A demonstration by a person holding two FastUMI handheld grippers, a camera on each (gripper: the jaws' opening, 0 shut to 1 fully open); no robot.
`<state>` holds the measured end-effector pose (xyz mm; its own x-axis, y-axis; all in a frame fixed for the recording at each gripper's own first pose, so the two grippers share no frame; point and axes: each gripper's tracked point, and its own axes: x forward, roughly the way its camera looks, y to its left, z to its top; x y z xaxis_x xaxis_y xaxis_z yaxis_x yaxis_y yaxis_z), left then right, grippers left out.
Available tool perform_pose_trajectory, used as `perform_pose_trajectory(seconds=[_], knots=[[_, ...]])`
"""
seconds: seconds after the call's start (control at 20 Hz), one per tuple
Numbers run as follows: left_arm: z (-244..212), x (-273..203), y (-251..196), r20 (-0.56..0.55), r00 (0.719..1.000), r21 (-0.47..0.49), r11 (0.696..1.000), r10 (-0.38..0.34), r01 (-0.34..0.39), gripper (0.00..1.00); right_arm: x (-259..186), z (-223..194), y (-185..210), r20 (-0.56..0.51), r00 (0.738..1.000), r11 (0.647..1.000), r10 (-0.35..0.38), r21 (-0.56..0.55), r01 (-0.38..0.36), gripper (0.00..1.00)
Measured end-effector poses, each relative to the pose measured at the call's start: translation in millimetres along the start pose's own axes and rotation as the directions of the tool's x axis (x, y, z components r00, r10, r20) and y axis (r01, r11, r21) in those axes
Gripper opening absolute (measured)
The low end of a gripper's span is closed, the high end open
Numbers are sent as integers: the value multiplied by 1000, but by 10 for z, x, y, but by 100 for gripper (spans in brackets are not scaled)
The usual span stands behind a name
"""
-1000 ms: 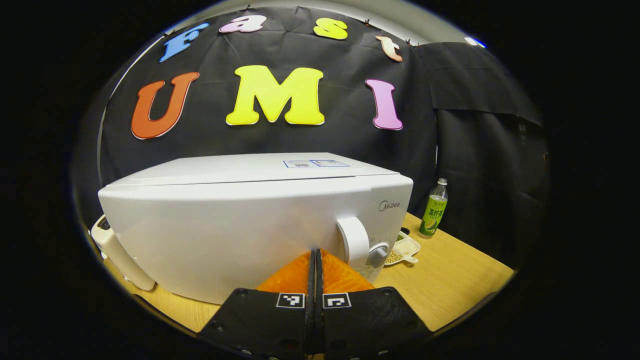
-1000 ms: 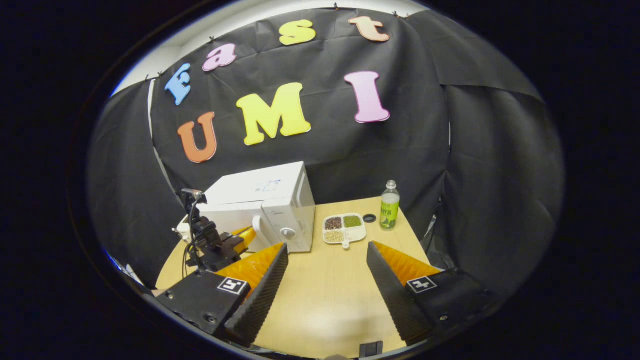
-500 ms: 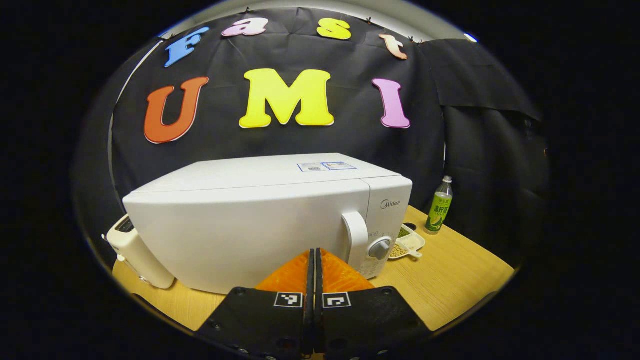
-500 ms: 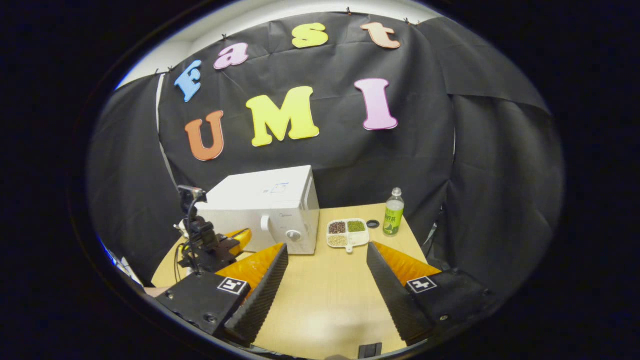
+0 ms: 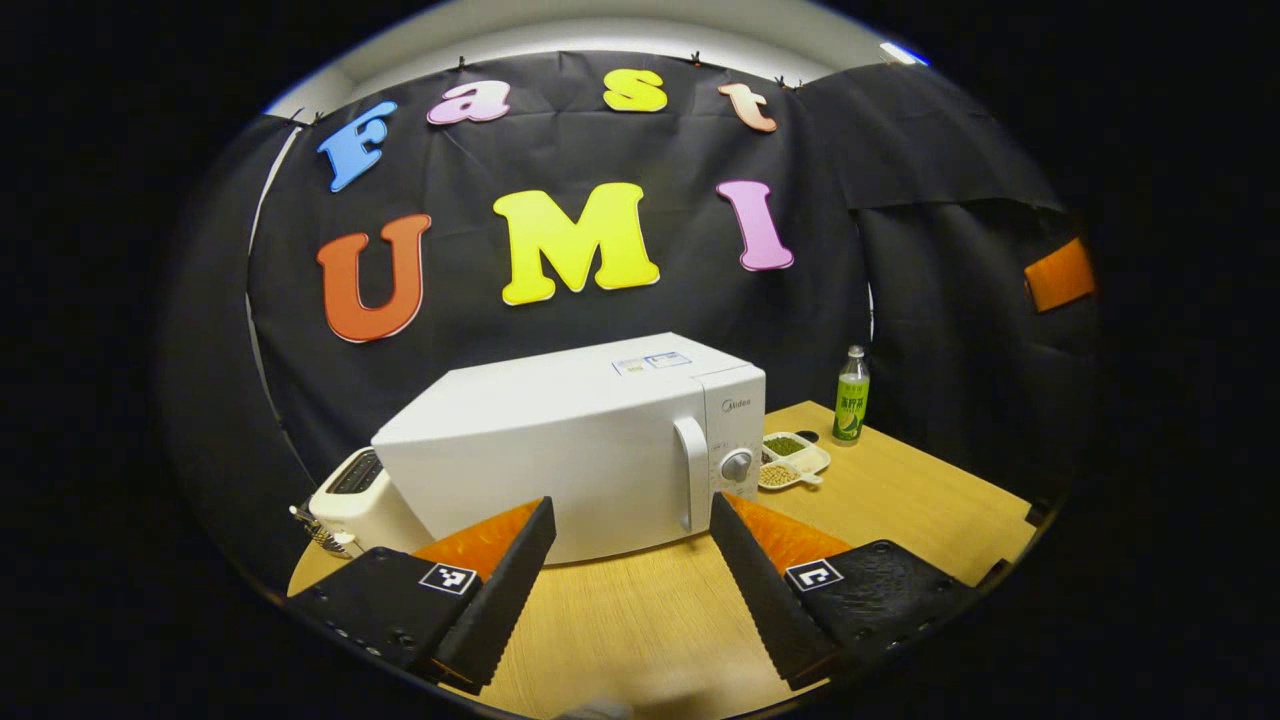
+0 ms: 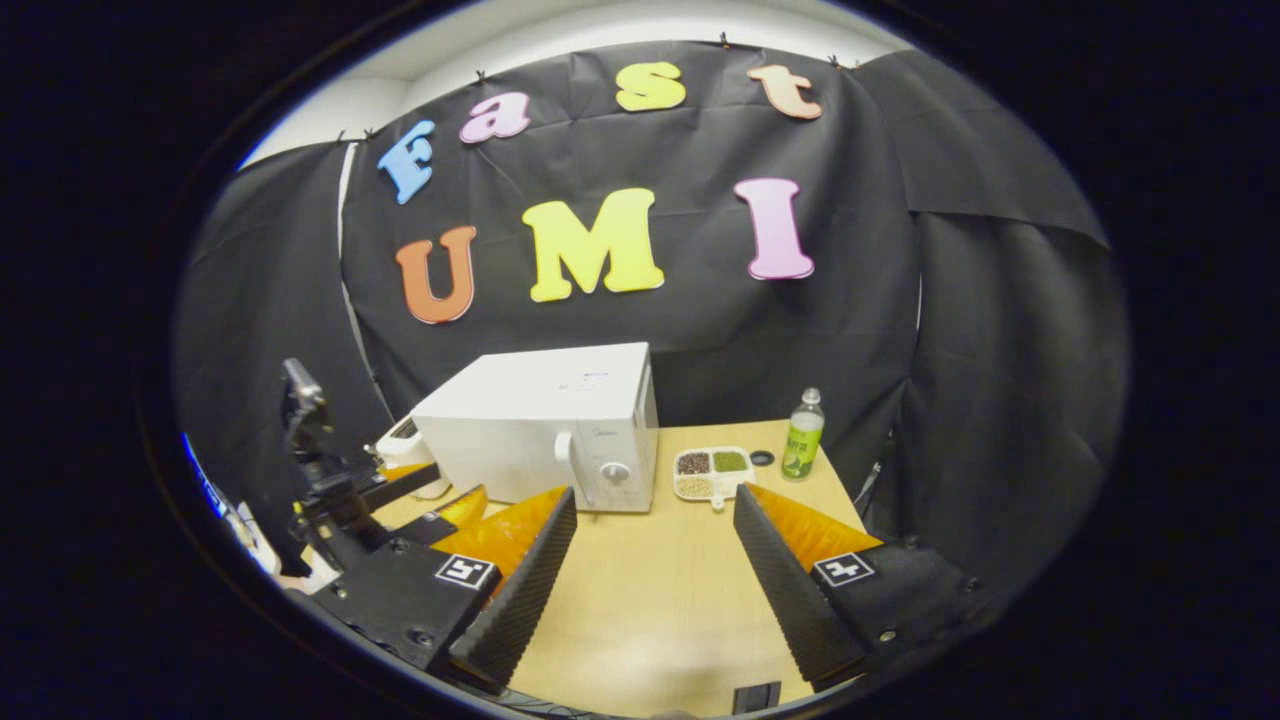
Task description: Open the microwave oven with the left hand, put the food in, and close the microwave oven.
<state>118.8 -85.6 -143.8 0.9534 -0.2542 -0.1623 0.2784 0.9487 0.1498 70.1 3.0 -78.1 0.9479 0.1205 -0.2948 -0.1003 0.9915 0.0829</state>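
Observation:
The white microwave (image 5: 590,440) stands on the wooden table (image 5: 900,500) with its door shut; its vertical handle (image 5: 690,485) and knob (image 5: 737,465) face me. My left gripper (image 5: 632,503) is open, a short way in front of the door and touching nothing. A white divided tray of beans and grains (image 5: 790,460) lies on the table just right of the microwave. In the right gripper view the microwave (image 6: 550,425) and tray (image 6: 712,472) sit farther off. My right gripper (image 6: 654,495) is open and empty above the table. The left gripper (image 6: 435,490) shows at the left, open.
A green drink bottle (image 6: 803,435) stands at the back right, a small black cap (image 6: 762,458) beside the tray. A white toaster (image 5: 360,495) sits against the microwave's left side. Bare table (image 6: 650,600) lies between me and the microwave.
My left gripper was shut close against the microwave door; it has drawn back and opened. The right gripper has backed away a little, still open.

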Motion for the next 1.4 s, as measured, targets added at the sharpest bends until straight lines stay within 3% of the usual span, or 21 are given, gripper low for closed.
perform_pose_trajectory(seconds=[0.05,0.1,0.15,0.2,0.25,0.4,0.45,0.5,0.55,0.6,0.9,0.95,1.0,1.4], knots=[[122,-145,95,20,999,-16,999,29,-29,96,-29,41,37,21,1000,1000,-1,-2,1,92],[212,-305,177,26,998,-34,998,56,-55,96,-51,42,79,37,999,1000,-3,-4,3,100],[308,-425,233,35,997,-49,997,67,-66,96,-70,61,127,48,999,1000,-1,-5,1,100],[413,-571,271,51,996,-65,996,70,-66,96,-88,78,178,60,998,1000,0,-7,0,92],[515,-698,325,65,995,-73,995,74,-69,96,-112,108,220,72,997,1000,1,-10,0,100],[716,-1035,584,76,989,-91,988,128,-121,96,-189,223,335,122,993,1000,-1,-13,2,100],[781,-1125,682,84,984,-98,984,155,-146,96,-216,268,358,137,991,1000,-5,-13,7,92],[829,-1205,743,90,981,-108,981,172,-162,96,-245,324,394,158,988,1000,-5,-11,7,100],[860,-1277,788,92,978,-123,977,185,-174,96,-269,376,419,174,985,1000,-9,-7,10,100],[892,-1331,820,89,976,-140,973,198,-185,96,-293,401,426,187,982,1000,-12,-5,13,92],[1015,-1506,914,97,969,-165,964,227,-209,96,-409,527,445,230,973,999,-32,1,33,92],[1004,-1514,922,82,969,-177,960,233,-215,96,-422,533,443,231,972,999,-35,1,36,100],[1013,-1527,935,76,969,-186,958,235,-218,96,-434,551,424,235,971,999,-41,2,41,92],[1065,-1553,972,80,964,-175,956,253,-236,96,-565,690,389,267,962,998,-57,-17,64,91]])
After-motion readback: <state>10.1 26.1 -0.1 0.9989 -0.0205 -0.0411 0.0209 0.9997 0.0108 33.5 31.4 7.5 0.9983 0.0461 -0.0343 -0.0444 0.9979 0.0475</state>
